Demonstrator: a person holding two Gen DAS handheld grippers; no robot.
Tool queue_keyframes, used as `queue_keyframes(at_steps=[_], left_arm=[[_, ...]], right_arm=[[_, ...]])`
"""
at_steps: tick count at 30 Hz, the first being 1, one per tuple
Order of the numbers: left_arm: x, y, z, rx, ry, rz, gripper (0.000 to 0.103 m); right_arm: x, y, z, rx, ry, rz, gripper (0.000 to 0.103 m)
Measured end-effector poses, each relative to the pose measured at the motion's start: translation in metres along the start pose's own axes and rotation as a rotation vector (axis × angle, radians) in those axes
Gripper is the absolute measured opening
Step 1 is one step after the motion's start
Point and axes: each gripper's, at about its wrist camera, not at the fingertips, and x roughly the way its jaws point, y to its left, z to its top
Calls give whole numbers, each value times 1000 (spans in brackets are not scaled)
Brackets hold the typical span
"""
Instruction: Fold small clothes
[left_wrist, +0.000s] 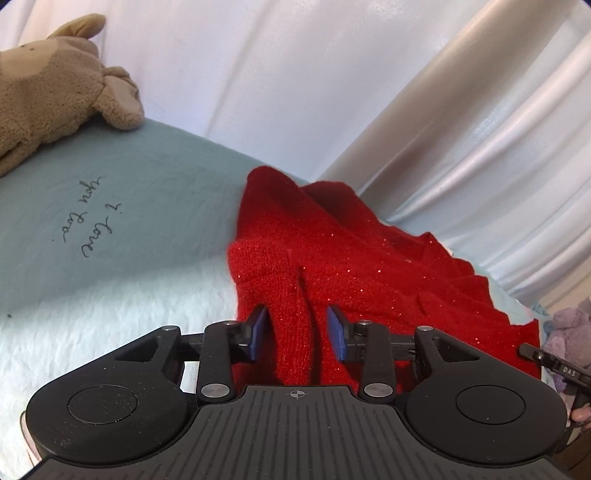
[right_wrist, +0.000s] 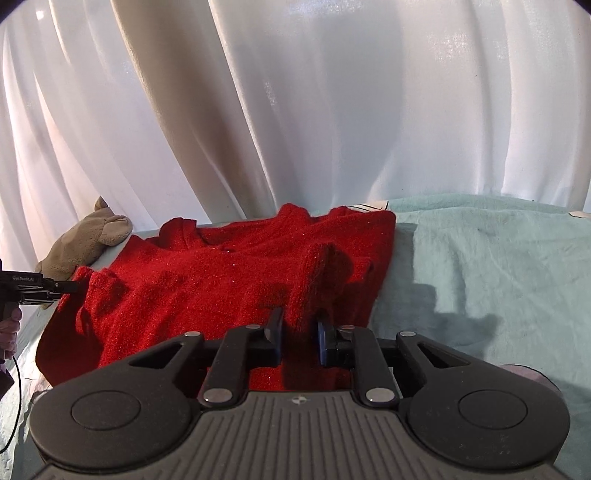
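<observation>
A small red knit sweater (left_wrist: 354, 258) lies crumpled on a pale teal blanket (left_wrist: 129, 206); it also shows in the right wrist view (right_wrist: 207, 273). My left gripper (left_wrist: 298, 328) has its jaws set around a raised fold of the sweater's near edge, with a gap between each blue pad and the cloth. My right gripper (right_wrist: 300, 332) is shut on a bunched fold of the sweater and lifts it off the blanket. The left gripper's tip shows in the right wrist view (right_wrist: 55, 286) at the sweater's left edge. The right gripper's tip shows in the left wrist view (left_wrist: 535, 352).
A tan plush toy (left_wrist: 55, 96) lies on the blanket at the far left, also in the right wrist view (right_wrist: 85, 240). White curtains (right_wrist: 295, 110) hang behind the bed. A purple plush thing (left_wrist: 572, 332) sits at the right edge. Bare teal blanket (right_wrist: 498, 266) spreads right of the sweater.
</observation>
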Motion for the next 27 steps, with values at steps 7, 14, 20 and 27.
queue_keyframes(at_steps=[7,14,20,27], left_arm=[[-24,-9,8,-6,-54,63,15],[-63,-40,48,51,-219,57,14],[-29,-50,73,96,-263,134,15],[38,-18,48,62,-88,140,33]], right_arm=[[-4,9,2,-65,-4,-78,8],[-32,29,23,-120,-150,-112,8],[-14,23,50,-93,-220,-200,8],[38,-15,38,5,-45,-185,11]])
